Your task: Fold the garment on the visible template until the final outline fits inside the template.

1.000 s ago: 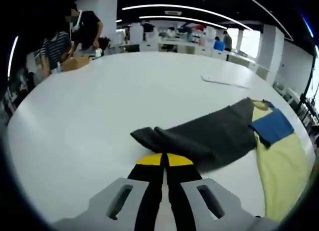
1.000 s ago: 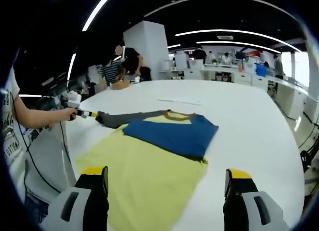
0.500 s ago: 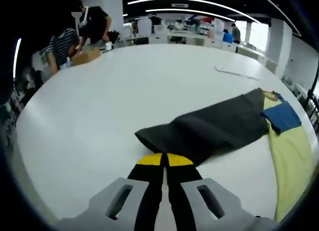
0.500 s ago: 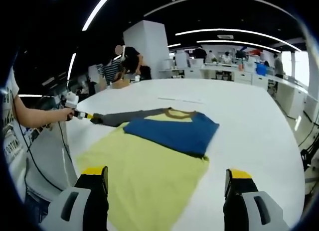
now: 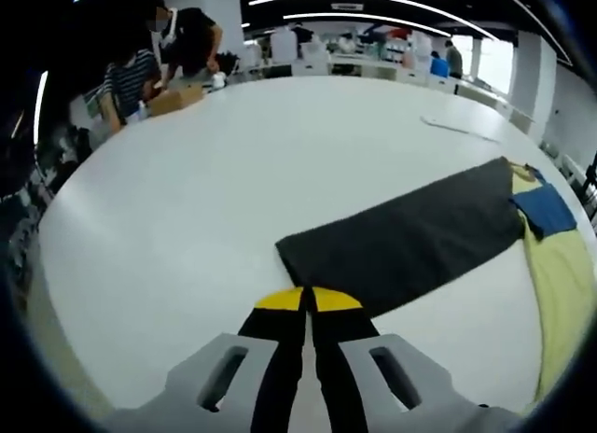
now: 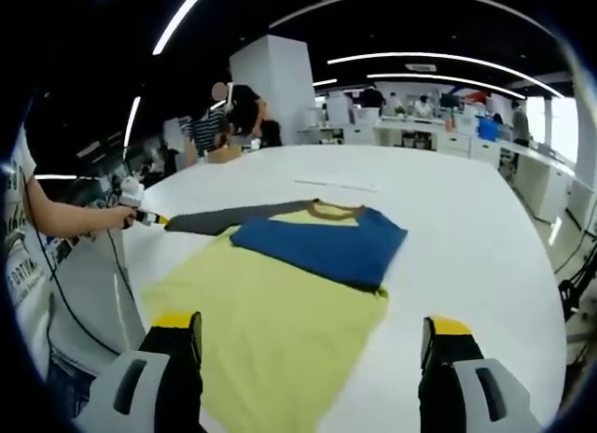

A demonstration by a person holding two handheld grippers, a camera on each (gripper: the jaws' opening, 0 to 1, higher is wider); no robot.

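In the left gripper view, the left gripper [image 5: 308,300] has its yellow-tipped jaws pressed together on the near edge of the dark grey long sleeve [image 5: 410,242] of the garment. Compared with one second ago, this sleeve is now stretched out long and flat on the large white table [image 5: 233,172]; before, its end was bunched in soft folds just in front of the jaws. The person has pulled the cuff away from the body of the shirt, so the sleeve now lies as a smooth band going to the far right, where it meets the pale yellow cotton shirt body [image 5: 564,293] and the folded blue sleeve [image 5: 544,209].

In the right gripper view, the right gripper [image 6: 312,344] is empty, with its jaws wide apart above the near hem of the yellow shirt body [image 6: 270,330]. The blue sleeve [image 6: 322,246] is already folded across the chest. The grey sleeve [image 6: 224,218] reaches to the left, where the person's hand [image 6: 117,216] holds the left gripper at its end, further left than a moment ago.

I cannot make out a template outline under the garment. A thin white sheet [image 6: 336,186] lies on the table beyond the collar.

My judgement: the grey sleeve is now straight and ready to be folded across the chest, on top of the blue one. The body folds are not yet done.
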